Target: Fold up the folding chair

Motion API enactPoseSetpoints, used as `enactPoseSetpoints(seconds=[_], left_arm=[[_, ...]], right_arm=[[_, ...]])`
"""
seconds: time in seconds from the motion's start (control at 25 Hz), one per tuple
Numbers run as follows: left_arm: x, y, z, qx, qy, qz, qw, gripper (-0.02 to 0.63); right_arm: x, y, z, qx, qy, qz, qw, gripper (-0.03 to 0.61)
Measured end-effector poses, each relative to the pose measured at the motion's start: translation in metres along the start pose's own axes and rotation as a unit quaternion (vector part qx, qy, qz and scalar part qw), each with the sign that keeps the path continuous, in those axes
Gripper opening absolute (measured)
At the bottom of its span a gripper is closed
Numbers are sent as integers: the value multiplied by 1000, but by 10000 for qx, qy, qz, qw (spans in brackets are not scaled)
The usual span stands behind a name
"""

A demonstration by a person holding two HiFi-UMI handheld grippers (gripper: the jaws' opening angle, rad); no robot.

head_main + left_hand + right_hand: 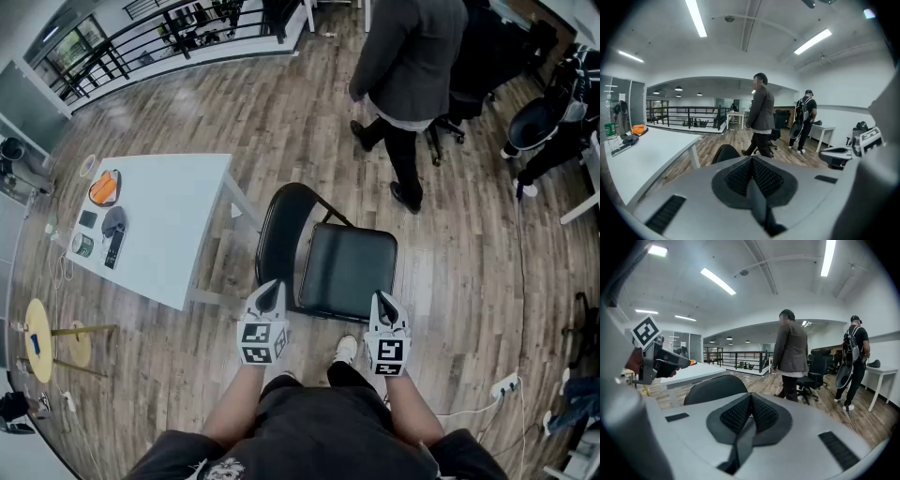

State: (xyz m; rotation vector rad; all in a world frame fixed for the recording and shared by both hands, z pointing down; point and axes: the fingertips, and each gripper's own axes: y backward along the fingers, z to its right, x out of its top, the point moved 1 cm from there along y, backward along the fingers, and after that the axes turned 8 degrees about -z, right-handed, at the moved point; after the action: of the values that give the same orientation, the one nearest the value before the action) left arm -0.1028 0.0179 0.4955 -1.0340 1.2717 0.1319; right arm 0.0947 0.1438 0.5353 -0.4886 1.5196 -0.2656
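Observation:
The black folding chair (pixel 345 270) stands unfolded on the wood floor right in front of me, seat flat, with its rounded backrest (pixel 279 230) on the left side. My left gripper (pixel 270 287) hovers by the seat's near left corner, jaws shut on nothing. My right gripper (pixel 385 301) hovers by the near right corner, also shut and empty. In the left gripper view the shut left gripper (pixel 751 162) points over the backrest top (pixel 723 152). In the right gripper view the shut right gripper (pixel 750 398) sits in front of the backrest (pixel 715 387), and the left gripper (pixel 655 360) shows at the left.
A white table (pixel 178 220) with small items stands left of the chair. A person (pixel 409 66) stands just beyond the chair, and an office chair (pixel 816 371) and another person (pixel 853 357) are farther back. A power strip (pixel 504 384) with its cable lies on the floor at right.

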Motion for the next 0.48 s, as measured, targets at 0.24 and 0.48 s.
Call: enactPoseSetpoints(seconds=[0.24, 0.48], left_arm=[[0, -43, -21, 340, 111, -485, 9982, 0], [-13, -86, -59, 575, 310, -1146, 9913, 13]], right_arm=[[-11, -52, 33, 192, 308, -211, 9991, 14], [-35, -103, 38, 437, 464, -622, 9960, 14]])
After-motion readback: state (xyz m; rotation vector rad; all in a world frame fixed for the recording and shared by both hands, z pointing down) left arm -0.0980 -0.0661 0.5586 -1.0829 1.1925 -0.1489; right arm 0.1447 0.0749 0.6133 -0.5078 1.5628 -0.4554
